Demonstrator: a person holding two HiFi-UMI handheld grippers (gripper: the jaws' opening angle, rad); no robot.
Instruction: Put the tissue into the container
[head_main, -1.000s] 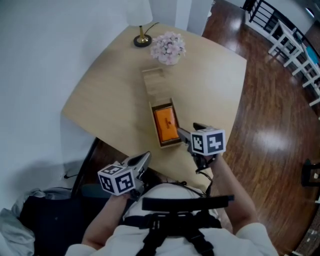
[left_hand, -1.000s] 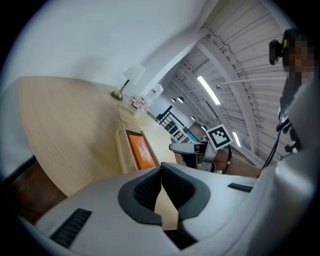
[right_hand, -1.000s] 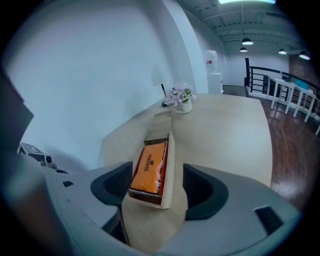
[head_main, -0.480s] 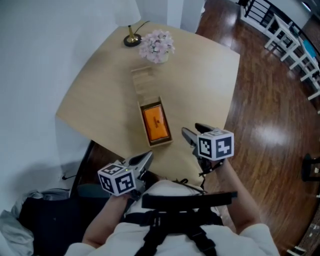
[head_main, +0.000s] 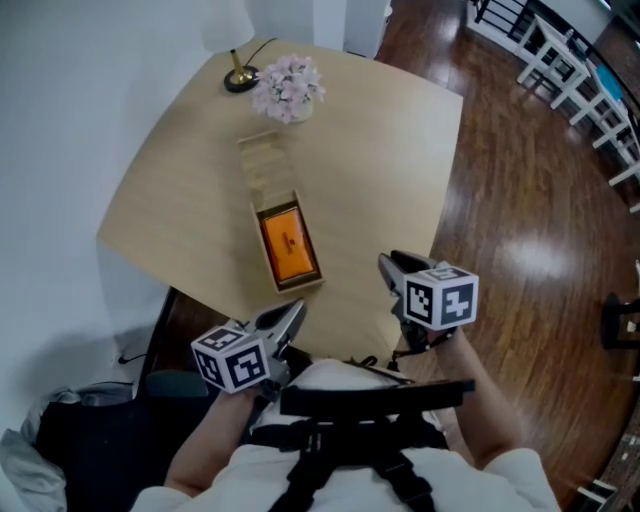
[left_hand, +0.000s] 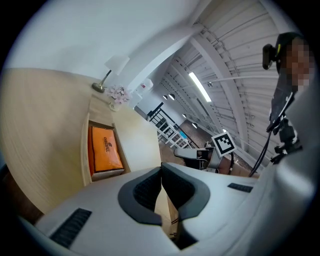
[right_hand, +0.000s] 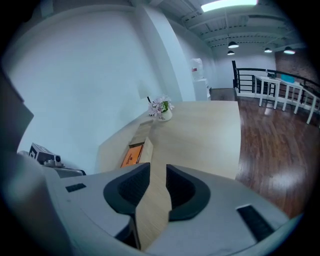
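The pale wooden table (head_main: 390, 150) filled most of the head view, standing over a dark plank floor (head_main: 520, 200). Along its middle lay the long wooden container (head_main: 262, 165), with its near end pointing toward the person. The tissue (head_main: 287, 243) lay inside that near end, ringed by the container's walls. It lay ahead of both tools, apart from each, and neither one touched it. The left gripper (head_main: 294, 310) hovered at the table's near edge, just beyond the container's near end. Its jaws were pressed together with nothing caught between them. The right gripper (head_main: 390, 264) hung near the same edge, off to the right of the container. Its jaws were drawing together across a narrow gap, through which only bare tabletop showed. The tissue was a flat orange pack, rectangular, with dark print along its top that was too small to read. The container's far part showed only bare wood; whether it was a lid or a second compartment could not be told. Beyond it stood a small bunch of pale pink flowers (head_main: 288, 86). Beside them stood a lamp (head_main: 236, 75) with a brass base, its white shade cut off by the top edge.
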